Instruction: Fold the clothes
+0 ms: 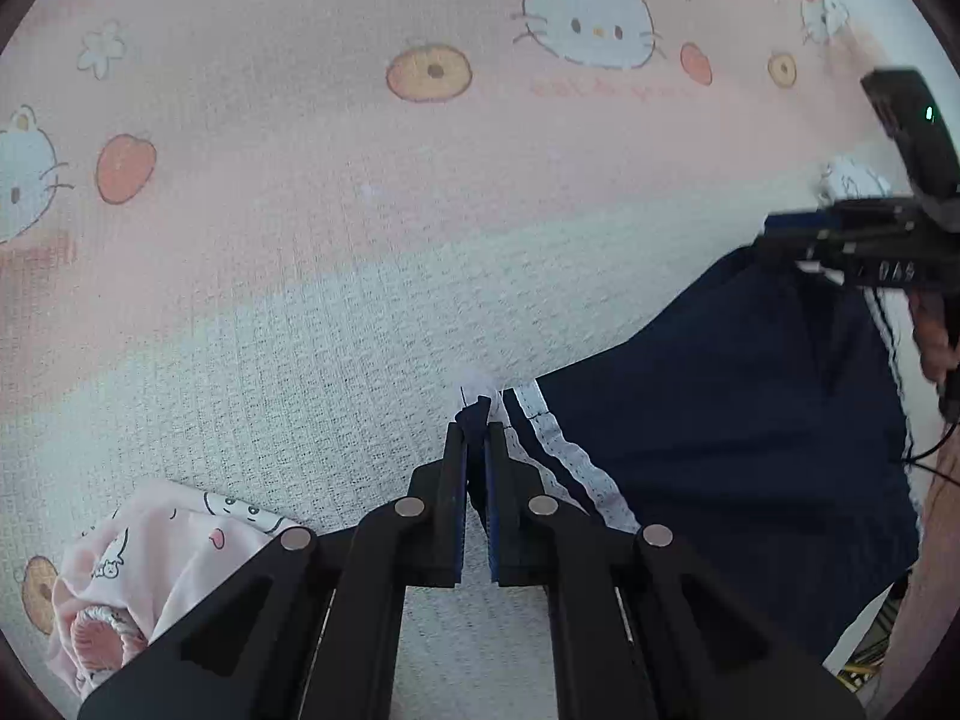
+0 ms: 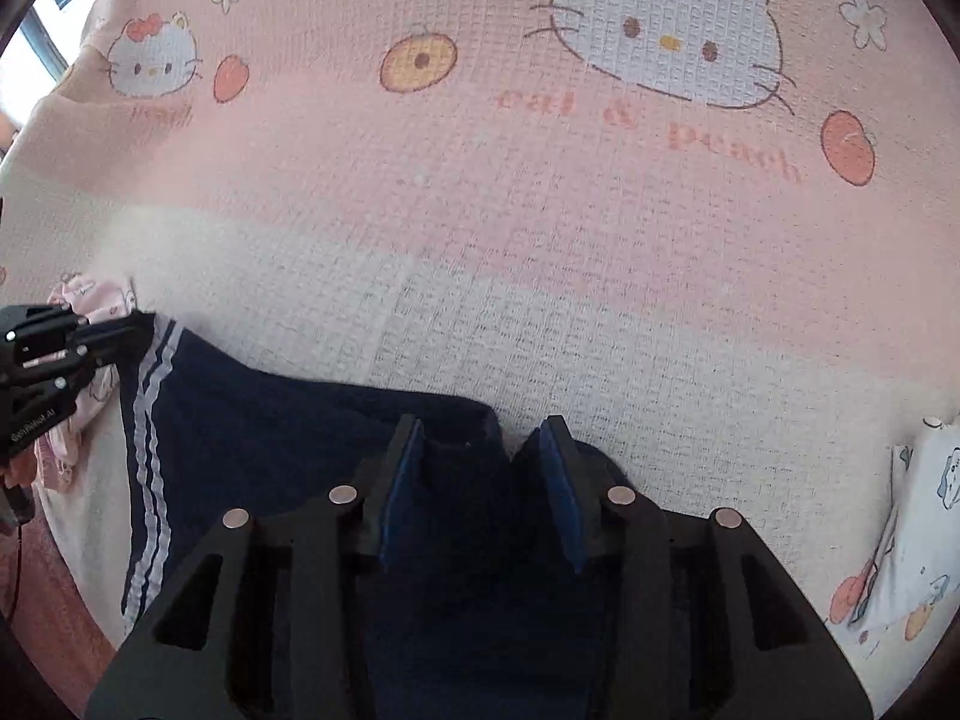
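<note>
A navy garment [image 1: 720, 396] with white side stripes lies flat on the pink and white cartoon-cat bedsheet [image 1: 360, 210]. My left gripper [image 1: 477, 426] is shut on its striped corner, and a bit of navy cloth sticks out past the tips. At the garment's other corner my right gripper [image 1: 780, 228] points down from the right edge. In the right wrist view, my right gripper [image 2: 485, 429] stands with its jaws partly apart, and a bunch of the navy garment [image 2: 288, 420] rises between the blue pads [image 2: 399, 480]. My left gripper [image 2: 129, 324] shows at the far left, on the striped edge.
A crumpled pink printed garment [image 1: 150, 564] lies beside my left gripper; its edge [image 2: 96, 300] also peeks out behind that gripper. A white printed piece [image 2: 918, 540] sits at the right edge. The bedsheet [image 2: 540, 240] stretches ahead. Part of a hand [image 1: 936, 336] holds the right gripper.
</note>
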The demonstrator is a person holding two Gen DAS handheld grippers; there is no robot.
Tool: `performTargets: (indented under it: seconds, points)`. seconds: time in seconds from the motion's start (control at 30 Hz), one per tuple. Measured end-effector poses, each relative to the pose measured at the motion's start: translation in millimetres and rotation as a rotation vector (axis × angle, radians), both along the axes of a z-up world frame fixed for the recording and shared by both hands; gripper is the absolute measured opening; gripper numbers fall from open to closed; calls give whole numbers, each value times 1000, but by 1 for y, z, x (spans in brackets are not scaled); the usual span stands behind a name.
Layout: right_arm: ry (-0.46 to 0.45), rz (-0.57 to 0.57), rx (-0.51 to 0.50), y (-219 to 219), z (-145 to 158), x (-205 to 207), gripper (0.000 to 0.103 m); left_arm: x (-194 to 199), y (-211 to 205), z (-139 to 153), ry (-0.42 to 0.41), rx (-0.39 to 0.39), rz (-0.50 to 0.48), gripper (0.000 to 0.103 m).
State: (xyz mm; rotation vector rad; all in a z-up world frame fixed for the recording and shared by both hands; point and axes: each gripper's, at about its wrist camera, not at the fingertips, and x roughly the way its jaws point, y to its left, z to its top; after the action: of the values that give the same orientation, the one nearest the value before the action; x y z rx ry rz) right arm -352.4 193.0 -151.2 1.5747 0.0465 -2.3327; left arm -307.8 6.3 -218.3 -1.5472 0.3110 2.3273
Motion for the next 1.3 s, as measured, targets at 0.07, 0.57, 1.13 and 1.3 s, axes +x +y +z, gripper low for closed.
performTargets:
  seconds: [0.07, 0.57, 1.13, 1.3]
  points:
    - [2, -29, 3, 6, 1, -5, 44, -5, 9, -12, -4, -38, -12, 6]
    - [89, 194, 107, -8, 22, 47, 50, 1, 6, -12, 19, 30, 92, 10]
    - [71, 306, 206, -43, -8, 16, 4, -29, 19, -9, 48, 160, 101, 7]
    - [44, 110, 138, -16, -20, -17, 4, -43, 9, -24, -3, 61, 89, 11]
